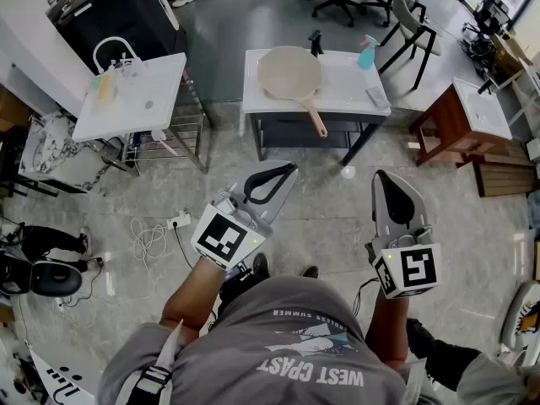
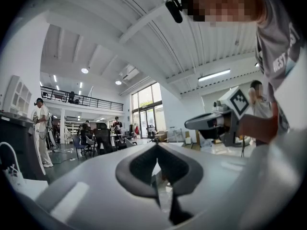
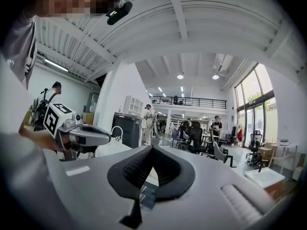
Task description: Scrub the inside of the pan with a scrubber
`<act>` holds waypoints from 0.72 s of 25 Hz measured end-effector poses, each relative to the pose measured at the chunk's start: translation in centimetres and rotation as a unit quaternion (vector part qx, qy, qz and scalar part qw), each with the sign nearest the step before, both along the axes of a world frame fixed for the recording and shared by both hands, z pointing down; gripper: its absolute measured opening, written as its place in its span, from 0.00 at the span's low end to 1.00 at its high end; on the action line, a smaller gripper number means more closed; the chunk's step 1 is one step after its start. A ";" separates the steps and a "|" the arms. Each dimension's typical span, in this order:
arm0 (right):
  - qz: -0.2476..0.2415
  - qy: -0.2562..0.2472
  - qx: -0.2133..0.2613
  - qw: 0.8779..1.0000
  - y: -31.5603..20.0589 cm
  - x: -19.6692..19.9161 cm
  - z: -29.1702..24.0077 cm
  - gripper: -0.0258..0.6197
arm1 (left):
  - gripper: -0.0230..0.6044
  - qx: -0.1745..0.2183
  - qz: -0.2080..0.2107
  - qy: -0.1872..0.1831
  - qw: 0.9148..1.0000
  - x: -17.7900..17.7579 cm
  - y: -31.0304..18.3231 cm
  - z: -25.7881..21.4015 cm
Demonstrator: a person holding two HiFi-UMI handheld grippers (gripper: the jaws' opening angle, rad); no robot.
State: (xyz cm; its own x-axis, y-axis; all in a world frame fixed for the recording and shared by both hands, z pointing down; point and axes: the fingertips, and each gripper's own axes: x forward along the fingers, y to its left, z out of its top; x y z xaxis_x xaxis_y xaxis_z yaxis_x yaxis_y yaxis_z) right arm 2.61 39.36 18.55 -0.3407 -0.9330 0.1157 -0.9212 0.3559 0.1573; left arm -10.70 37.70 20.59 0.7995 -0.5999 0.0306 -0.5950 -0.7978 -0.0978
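A beige pan (image 1: 289,72) with a long handle lies on a white table (image 1: 346,91) a few steps ahead of me. A small grey pad (image 1: 375,97), maybe the scrubber, rests near that table's right front corner. Both grippers hover level over the floor, well short of the table. My left gripper (image 1: 289,168) is shut and holds nothing; its tips meet in its own view (image 2: 156,145). My right gripper (image 1: 381,176) is also shut and empty (image 3: 152,147). Each gripper view shows the other gripper beside it.
A teal spray bottle (image 1: 366,53) and a dark object (image 1: 315,42) stand at the table's back edge. To the left is a white sink stand (image 1: 135,99), with cables (image 1: 152,239) on the floor. A wooden side table (image 1: 460,116) and office chairs (image 1: 409,24) stand at the right.
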 end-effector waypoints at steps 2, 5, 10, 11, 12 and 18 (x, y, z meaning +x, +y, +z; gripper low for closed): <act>-0.002 -0.001 0.000 1.000 0.0 0.6 0.1 0.04 | 0.04 0.004 -0.001 -0.003 1.000 0.6 0.0 0.0; -0.004 -0.001 -0.001 1.000 0.1 1.5 0.3 0.04 | 0.04 0.001 -0.003 -0.002 1.000 1.5 0.2 0.1; -0.008 -0.005 -0.003 1.000 0.0 3.0 0.6 0.04 | 0.04 -0.001 -0.007 -0.005 1.000 3.0 0.3 0.3; -0.008 -0.007 -0.003 1.000 0.0 3.3 0.7 0.04 | 0.04 -0.002 -0.008 -0.006 1.000 3.3 0.3 0.3; -0.009 -0.008 -0.003 1.000 0.0 3.6 0.7 0.04 | 0.04 -0.002 -0.009 -0.007 1.000 3.6 0.3 0.4; -0.012 -0.012 -0.003 1.000 -0.1 5.9 1.2 0.04 | 0.04 -0.003 -0.014 -0.011 1.000 5.8 0.3 0.6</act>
State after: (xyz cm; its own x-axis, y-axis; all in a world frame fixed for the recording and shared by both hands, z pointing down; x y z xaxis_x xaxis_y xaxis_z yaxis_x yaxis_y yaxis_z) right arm 8.51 39.23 19.70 -0.3652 -0.9240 0.1136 -0.9160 0.3784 0.1332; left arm -4.88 38.01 21.23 0.7814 -0.6218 0.0526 -0.6147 -0.7815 -0.1063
